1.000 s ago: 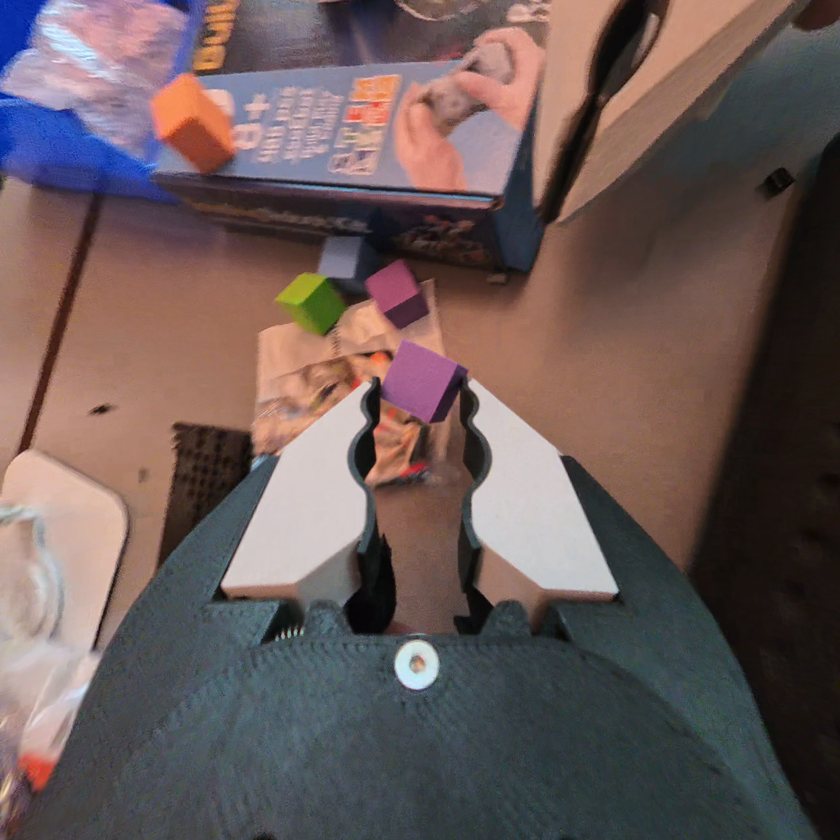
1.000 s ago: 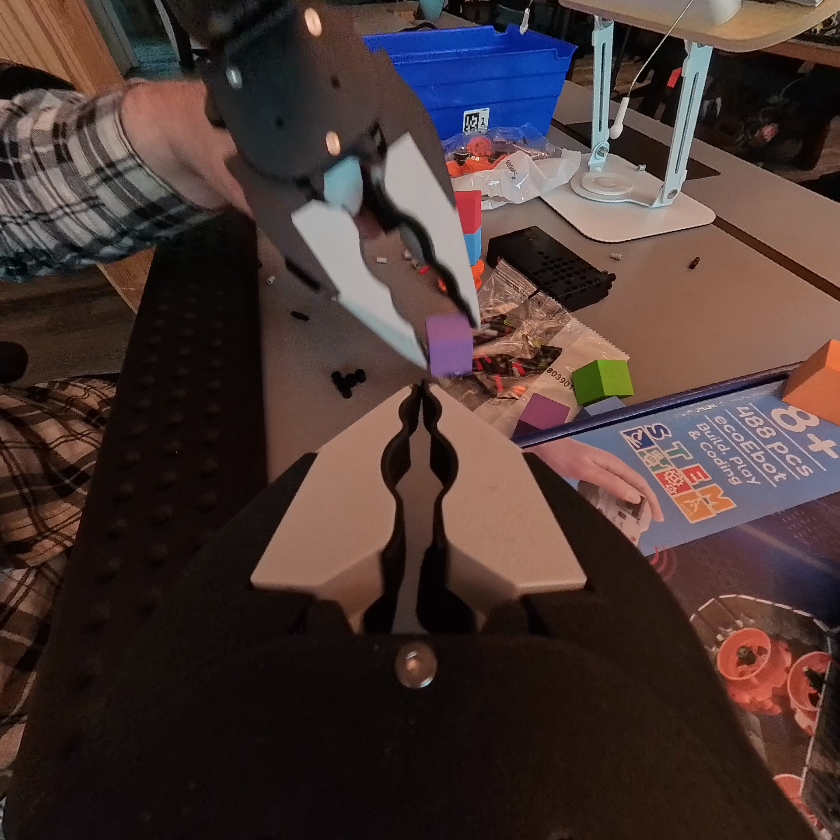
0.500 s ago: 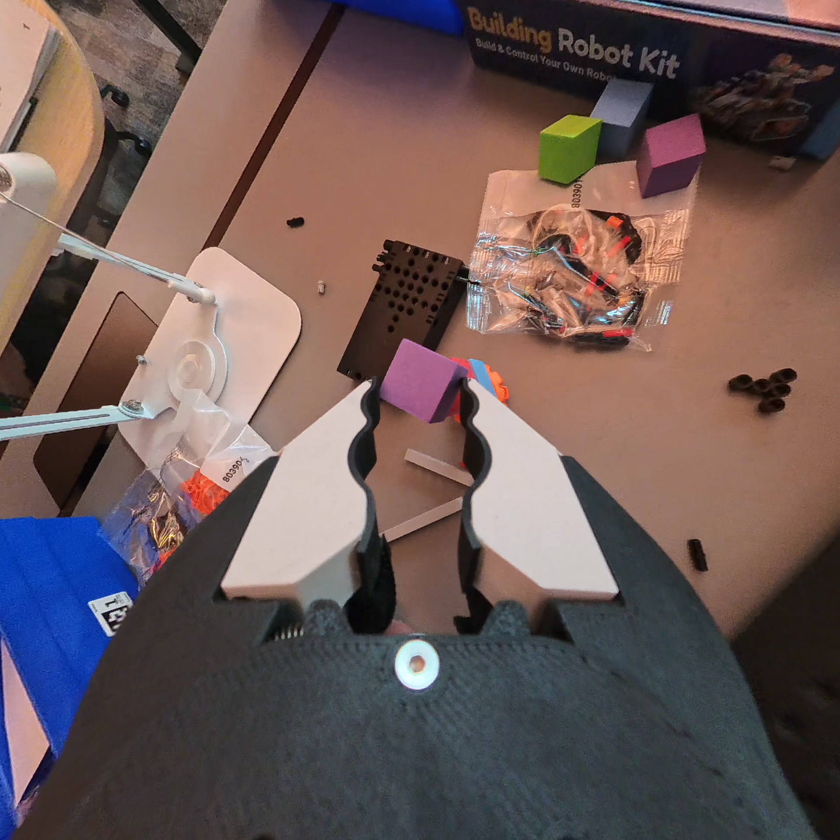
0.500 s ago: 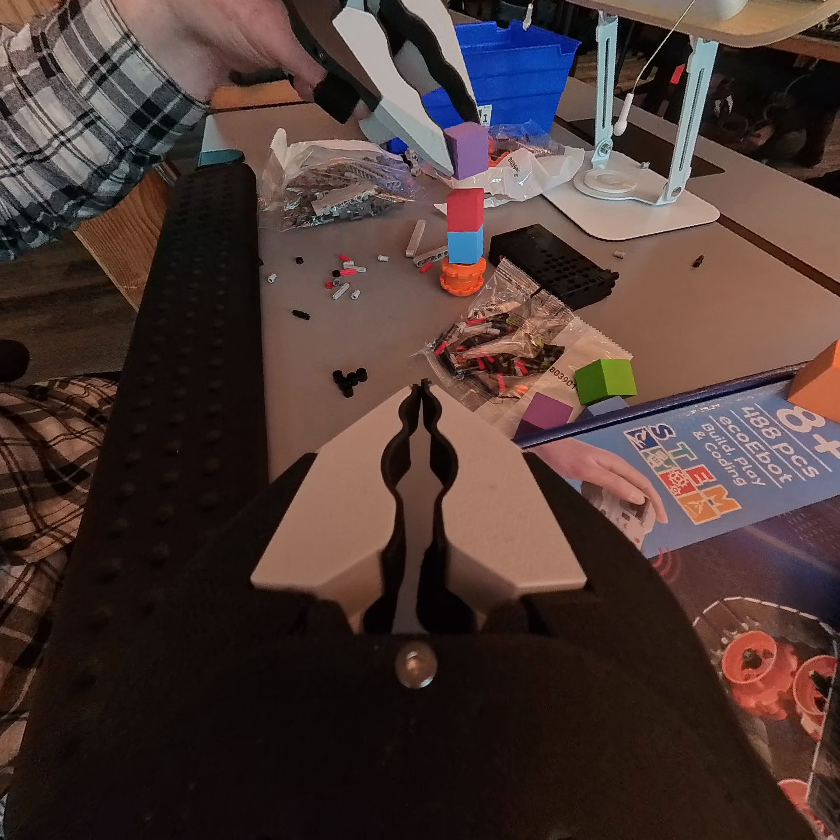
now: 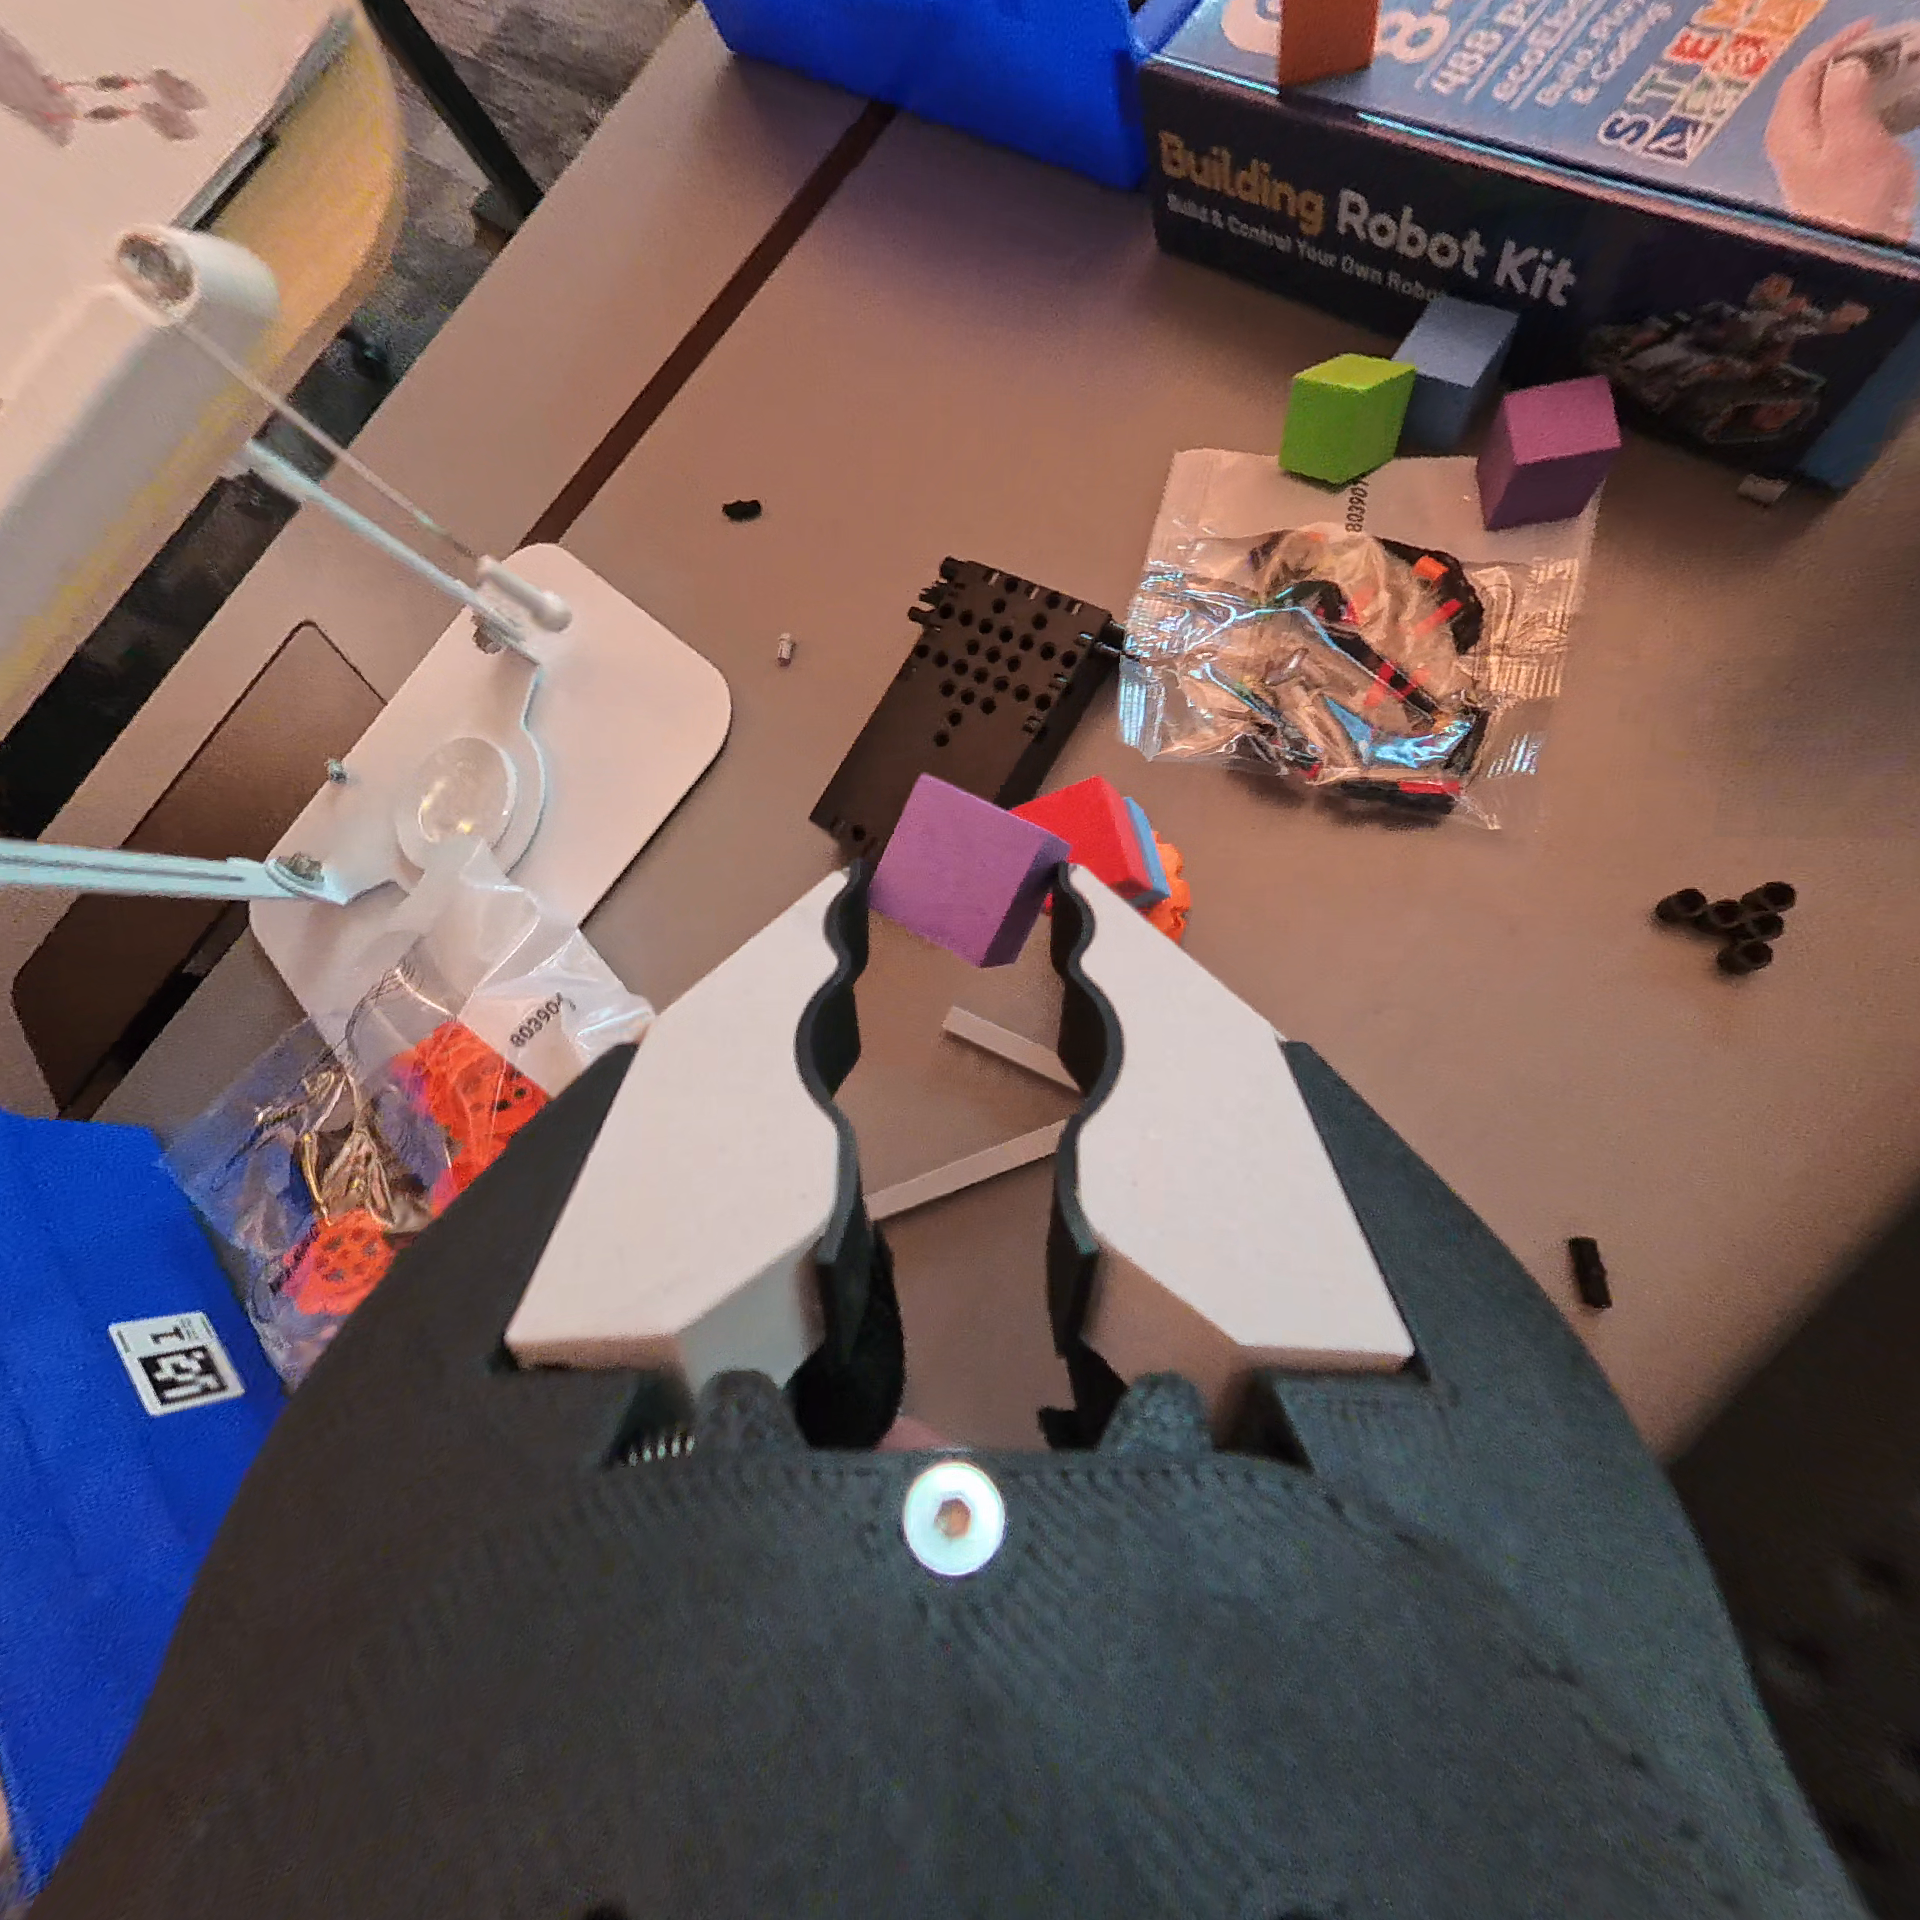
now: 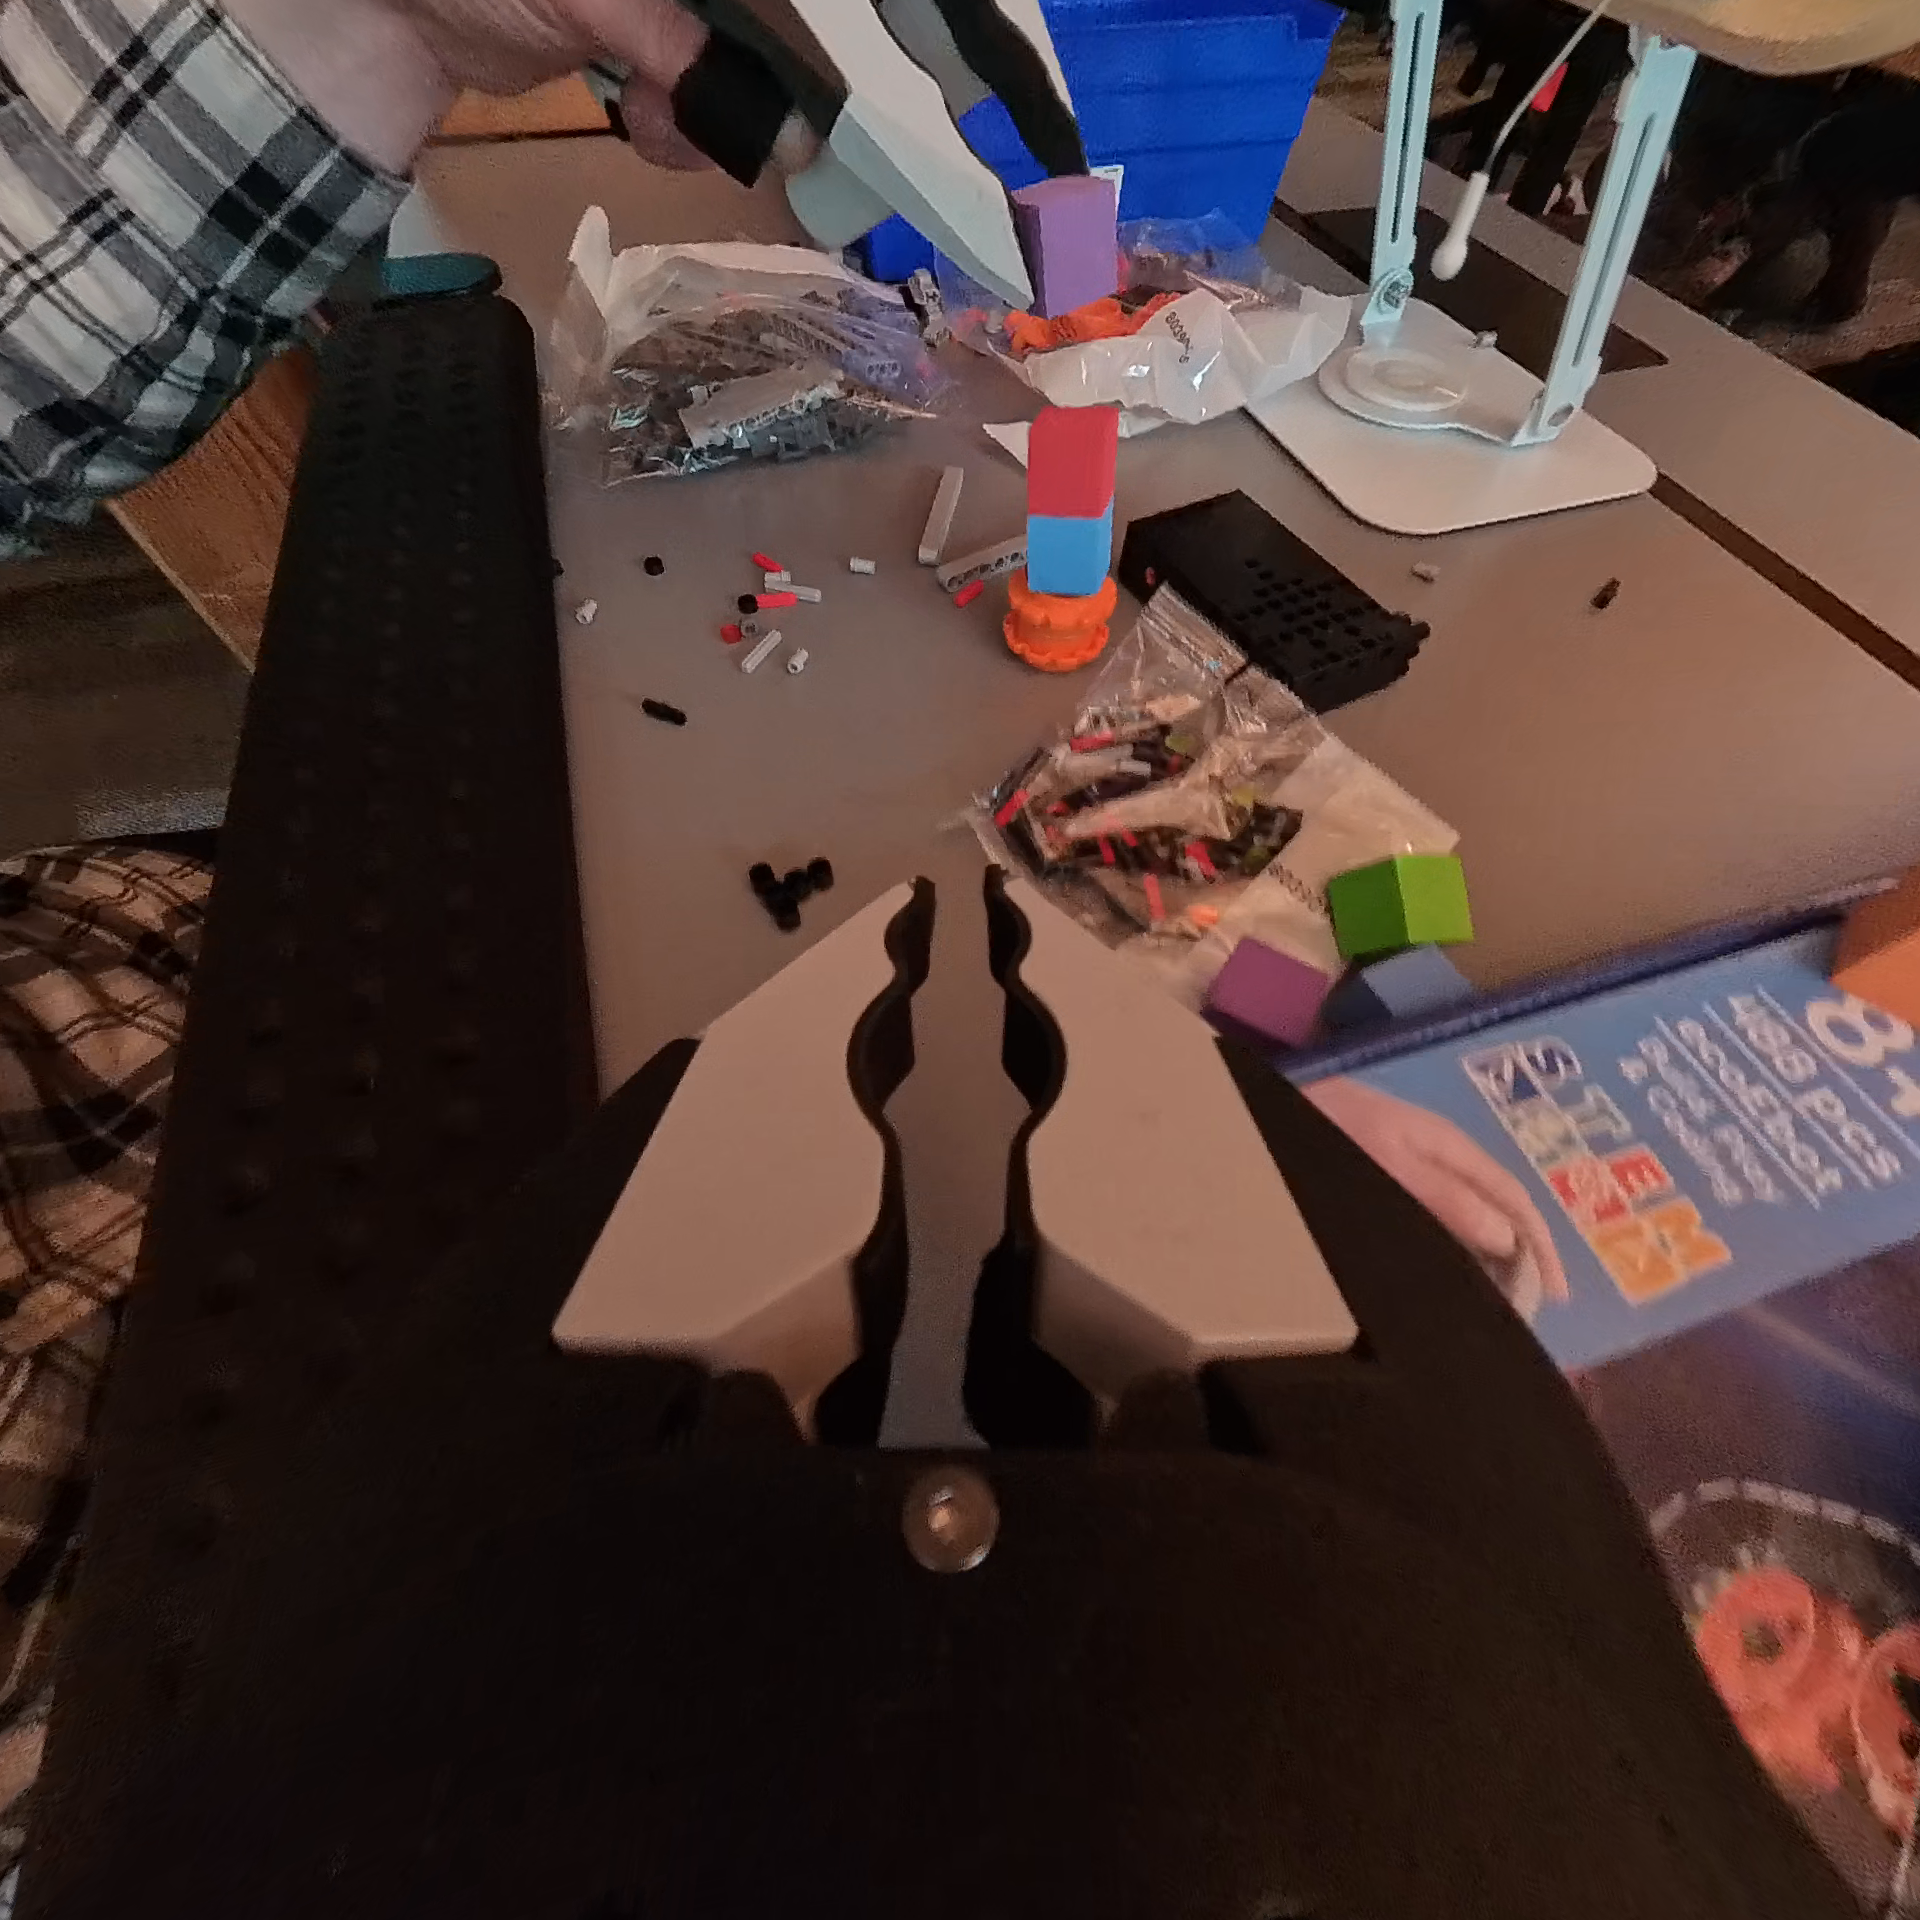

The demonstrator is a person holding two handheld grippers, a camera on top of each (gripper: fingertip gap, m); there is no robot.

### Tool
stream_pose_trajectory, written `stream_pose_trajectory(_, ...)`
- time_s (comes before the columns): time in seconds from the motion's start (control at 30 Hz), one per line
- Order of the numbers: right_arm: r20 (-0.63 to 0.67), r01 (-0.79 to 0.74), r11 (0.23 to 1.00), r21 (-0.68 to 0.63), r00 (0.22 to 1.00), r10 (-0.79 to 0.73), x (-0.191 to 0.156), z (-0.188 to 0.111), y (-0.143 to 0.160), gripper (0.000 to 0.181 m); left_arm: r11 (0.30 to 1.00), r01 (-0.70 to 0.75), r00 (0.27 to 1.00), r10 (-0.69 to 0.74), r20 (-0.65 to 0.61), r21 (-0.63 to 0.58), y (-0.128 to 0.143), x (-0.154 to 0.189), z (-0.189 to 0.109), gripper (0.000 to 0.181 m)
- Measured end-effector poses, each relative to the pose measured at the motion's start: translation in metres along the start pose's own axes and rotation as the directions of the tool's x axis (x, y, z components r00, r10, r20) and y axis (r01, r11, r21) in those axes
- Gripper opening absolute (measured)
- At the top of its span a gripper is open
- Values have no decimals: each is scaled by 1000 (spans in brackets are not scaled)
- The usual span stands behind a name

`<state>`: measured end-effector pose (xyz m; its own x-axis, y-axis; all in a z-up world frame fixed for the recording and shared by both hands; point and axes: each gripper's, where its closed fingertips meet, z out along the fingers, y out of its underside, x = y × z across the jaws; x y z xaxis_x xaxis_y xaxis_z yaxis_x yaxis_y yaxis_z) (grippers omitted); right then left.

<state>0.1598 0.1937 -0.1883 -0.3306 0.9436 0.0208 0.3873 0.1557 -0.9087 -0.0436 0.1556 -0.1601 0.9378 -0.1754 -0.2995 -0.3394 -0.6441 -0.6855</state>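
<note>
My left gripper (image 5: 956,883) is shut on a purple cube (image 5: 951,883) and holds it in the air. In the right wrist view the cube (image 6: 1070,244) hangs above and slightly behind a stack: a red cube (image 6: 1072,457) on a blue cube (image 6: 1068,551) on an orange gear (image 6: 1058,629). The cube does not touch the stack. My right gripper (image 6: 958,883) is slightly open and empty, low over the table near a cluster of small black pieces (image 6: 792,883). A second purple cube (image 6: 1268,987), a green cube (image 6: 1397,904) and a grey-blue cube (image 6: 1392,987) lie to its right.
A blue kit box (image 6: 1662,1143) with an orange block (image 6: 1881,956) on it lies at the right. A black perforated plate (image 6: 1278,603), bags of parts (image 6: 1153,810), a white stand base (image 6: 1455,457) and a blue bin (image 6: 1174,94) surround the stack. A black studded panel (image 6: 395,727) runs along the left. Tip to tip, the grippers are about 20 centimetres apart. To reach the black perforated plate (image 6: 1278,603) in a straight line is about 15 centimetres for my left fingers, about 20 centimetres for my right. It turns up in the left wrist view (image 5: 974,698) as well.
My left gripper has carried the purple cube away from the kit box to above the stack. My right gripper's fingers, closed together before, have parted a little.
</note>
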Motion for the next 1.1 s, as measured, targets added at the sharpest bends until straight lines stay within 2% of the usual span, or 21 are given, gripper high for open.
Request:
stream_pose_trajectory(0.1,6,1,999,-53,1000,0,-4,24,-18,17,999,44,999,-44,-3,12,12,-6,1,34)
stream_pose_trajectory(0.27,-28,19,991,-131,999,-23,5,85,-50,35,994,102,994,-100,-39,34,24,-8,12,33)
stream_pose_trajectory(0.4,-22,-17,979,-205,1000,13,21,136,-48,43,987,147,987,-142,-80,62,25,-7,22,33)
stream_pose_trajectory(0.5,-49,-21,973,-228,999,10,35,160,-41,43,987,152,984,-147,-99,50,31,-5,30,33)
stream_pose_trajectory(0.8,-28,-50,976,-211,999,45,39,181,-37,27,987,154,981,-147,-130,46,34,0,38,33)
stream_pose_trajectory(1.1,5,-74,989,-130,997,76,40,179,-43,26,985,160,979,-150,-137,69,29,1,37,33)
